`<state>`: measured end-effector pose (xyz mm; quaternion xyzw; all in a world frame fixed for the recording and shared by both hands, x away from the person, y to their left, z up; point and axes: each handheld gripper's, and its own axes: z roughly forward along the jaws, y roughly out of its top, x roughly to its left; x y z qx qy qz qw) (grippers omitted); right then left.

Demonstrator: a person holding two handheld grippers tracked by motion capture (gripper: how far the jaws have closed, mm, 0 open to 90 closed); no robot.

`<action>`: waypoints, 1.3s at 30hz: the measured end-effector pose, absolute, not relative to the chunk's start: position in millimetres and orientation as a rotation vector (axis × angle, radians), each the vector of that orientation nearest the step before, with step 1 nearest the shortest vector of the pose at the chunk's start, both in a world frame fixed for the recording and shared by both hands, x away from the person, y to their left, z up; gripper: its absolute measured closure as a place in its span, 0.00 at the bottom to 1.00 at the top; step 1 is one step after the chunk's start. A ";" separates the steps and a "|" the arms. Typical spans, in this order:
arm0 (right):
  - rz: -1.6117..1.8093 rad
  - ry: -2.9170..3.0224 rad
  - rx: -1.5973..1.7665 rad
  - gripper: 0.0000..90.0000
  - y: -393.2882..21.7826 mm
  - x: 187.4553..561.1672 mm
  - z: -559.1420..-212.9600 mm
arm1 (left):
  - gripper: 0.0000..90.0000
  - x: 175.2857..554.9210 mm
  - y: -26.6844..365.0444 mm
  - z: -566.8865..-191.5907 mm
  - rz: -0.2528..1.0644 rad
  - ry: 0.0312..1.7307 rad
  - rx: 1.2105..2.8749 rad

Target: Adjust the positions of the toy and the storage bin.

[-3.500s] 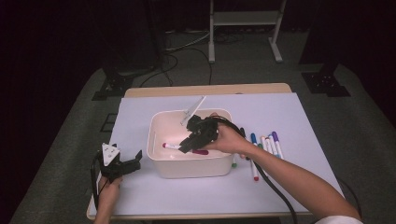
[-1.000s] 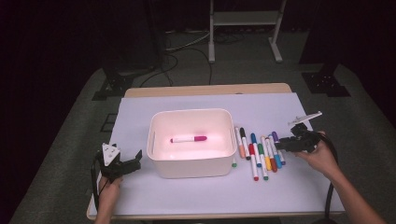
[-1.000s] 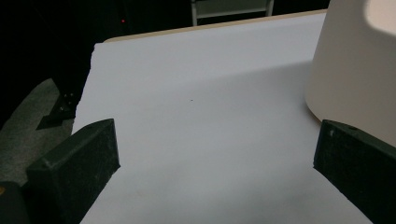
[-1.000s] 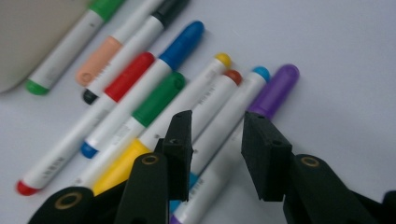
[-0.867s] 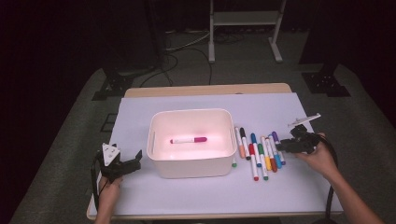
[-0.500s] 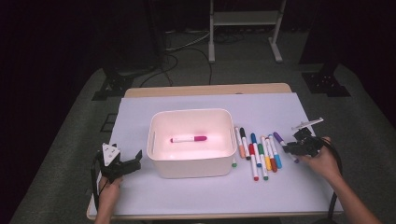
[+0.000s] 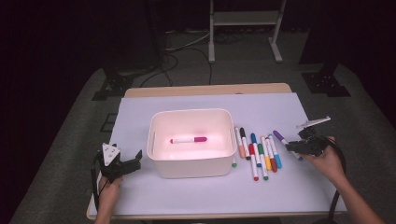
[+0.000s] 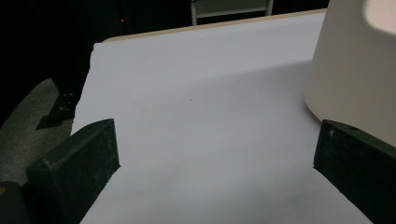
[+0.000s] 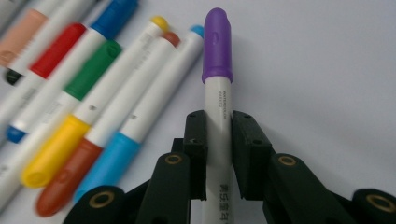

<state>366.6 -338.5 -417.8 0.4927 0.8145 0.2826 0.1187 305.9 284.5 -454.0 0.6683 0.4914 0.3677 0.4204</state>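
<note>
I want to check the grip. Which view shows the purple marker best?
The right gripper view: the purple marker lies large and sharp, its white barrel clamped by the right hand-held gripper. The high view shows it small, right of the marker row.

You're sitting in a lab or recording studio, not a home. Dark all round w/ light shining only on your table [image 7: 205,89], which is wearing a plain white cover. Black cables [image 7: 187,46] are lying on the grey carpet behind it, next to the legs of a metal stand [image 7: 243,28] and black feet of other stands [image 7: 327,84]. You're holding a gripper w/ a trailing cable in each hand, so it's looking like a place set up for filming hand work.
</note>
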 end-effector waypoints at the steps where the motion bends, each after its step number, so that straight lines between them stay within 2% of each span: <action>1: 0.840 2.386 1.434 0.84 -337.3 366.0 -414.2 | 0.00 305.9 284.5 -454.0 0.921 1.232 1.674; 13: 1.075 2.432 1.244 0.84 -297.8 354.9 -340.7 | 0.00 306.1 285.2 -453.8 0.916 1.234 1.673; 23: 1.194 2.510 1.057 0.84 -257.4 349.9 -292.7 | 0.00 306.0 285.3 -453.7 0.914 1.235 1.675; 31: 1.242 2.616 0.891 0.84 -217.0 345.4 -267.0 | 0.00 306.0 284.9 -453.8 0.915 1.232 1.676; 39: 1.240 2.716 0.746 0.84 -169.8 344.7 -262.6 | 0.00 305.7 284.7 -453.9 0.916 1.228 1.675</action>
